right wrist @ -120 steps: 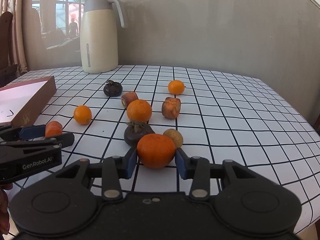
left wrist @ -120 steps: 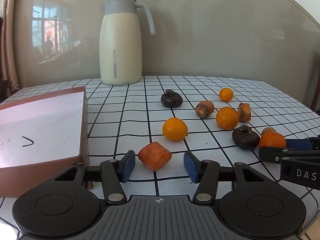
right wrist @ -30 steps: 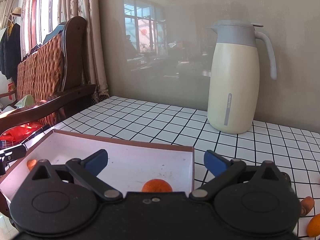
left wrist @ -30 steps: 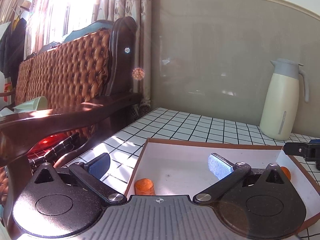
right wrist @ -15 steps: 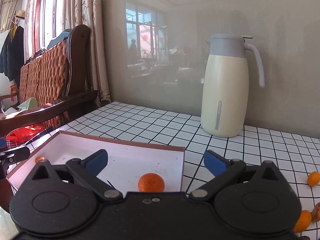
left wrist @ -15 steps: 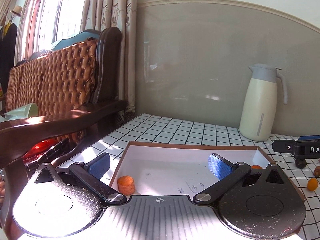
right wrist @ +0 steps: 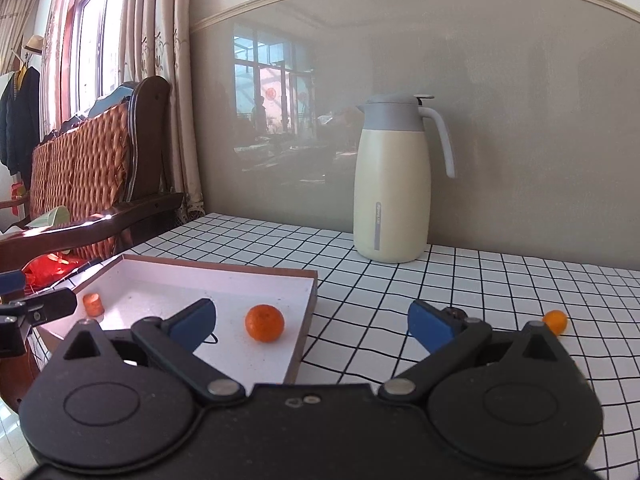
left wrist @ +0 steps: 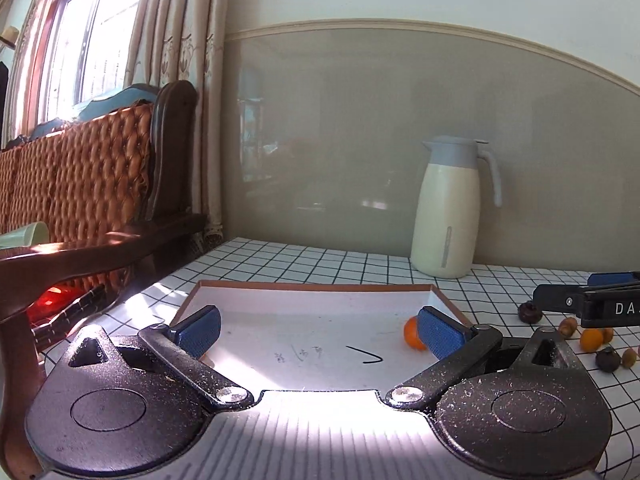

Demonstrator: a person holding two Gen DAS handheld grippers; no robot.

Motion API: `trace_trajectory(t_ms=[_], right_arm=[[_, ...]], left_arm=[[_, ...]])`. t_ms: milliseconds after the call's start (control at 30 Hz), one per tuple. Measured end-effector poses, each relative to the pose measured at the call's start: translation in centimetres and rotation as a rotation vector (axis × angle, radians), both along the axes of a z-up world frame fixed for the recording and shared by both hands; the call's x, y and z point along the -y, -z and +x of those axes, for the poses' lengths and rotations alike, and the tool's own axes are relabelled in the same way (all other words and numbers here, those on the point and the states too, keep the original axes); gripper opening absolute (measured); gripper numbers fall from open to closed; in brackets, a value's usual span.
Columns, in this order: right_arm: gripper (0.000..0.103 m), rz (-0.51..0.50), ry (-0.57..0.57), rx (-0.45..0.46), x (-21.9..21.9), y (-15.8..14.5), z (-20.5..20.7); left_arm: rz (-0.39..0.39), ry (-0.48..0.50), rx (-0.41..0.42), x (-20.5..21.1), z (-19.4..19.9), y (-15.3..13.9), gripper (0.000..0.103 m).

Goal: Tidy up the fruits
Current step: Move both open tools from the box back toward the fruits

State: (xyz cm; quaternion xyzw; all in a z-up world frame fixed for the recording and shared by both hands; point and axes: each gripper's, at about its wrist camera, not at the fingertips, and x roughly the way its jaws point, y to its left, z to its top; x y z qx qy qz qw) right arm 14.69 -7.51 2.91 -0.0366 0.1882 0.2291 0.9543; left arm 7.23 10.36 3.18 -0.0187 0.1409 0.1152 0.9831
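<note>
Left wrist view: the left gripper [left wrist: 318,334] hung over the near part of the tray [left wrist: 312,287], fingers spread wide with nothing between them.
Right wrist view: the right gripper [right wrist: 312,322] hung over the tray's right edge, fingers likewise wide apart and holding nothing; its left pad [right wrist: 192,322] was over the tray floor, its right pad over the tablecloth [right wrist: 500,280].
Tray: a shallow white box with a brown rim [right wrist: 216,266], lying on the checked cloth; pen marks showed on its floor [left wrist: 364,356].
Orange: one lay inside the tray [right wrist: 265,323], near the right wall; in the left view it was partly hidden behind the right blue pad [left wrist: 411,333].
Carrot piece: a short orange stub [right wrist: 93,304] stood in the tray's far left part, well apart from the orange.
Loose fruit: a small orange [right wrist: 555,322] sat on the cloth to the right of the tray; in the left view a cluster lay further right, with a dark fruit [left wrist: 529,313], a small orange [left wrist: 591,339], another dark fruit [left wrist: 608,360] and brownish pieces too small to name.
Other gripper: the right one's black finger [left wrist: 560,302] reached in above that cluster; the left one's tip [right wrist: 44,306] showed at the tray's left edge.
Jug: a cream jug with a grey lid [right wrist: 394,184] stood at the back of the table against the wall.
Chair: a dark wooden seat with woven back [left wrist: 80,168] stood to the left of the table.
</note>
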Motion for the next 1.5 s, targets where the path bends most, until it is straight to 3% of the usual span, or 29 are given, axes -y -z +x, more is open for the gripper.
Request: trace_trajectory(t_ms=[333,467,1500], right_arm=[[0.097,-0.065,0.064,0.023,4.6,0.5,-2.2],[0.097,-0.08,0.092,0.021,6.5,0.8,-2.7],[0.097,-0.152,0.307,-0.036,16.5,3.5,-3.1]], left_arm=[[0.018,0.111,-0.012,4.1,0.2,0.3,0.103],[0.059,0.11,-0.021,5.7,0.7,0.6,0.103],[0.066,0.354,-0.052,16.1,4.5,2.9,0.103]])
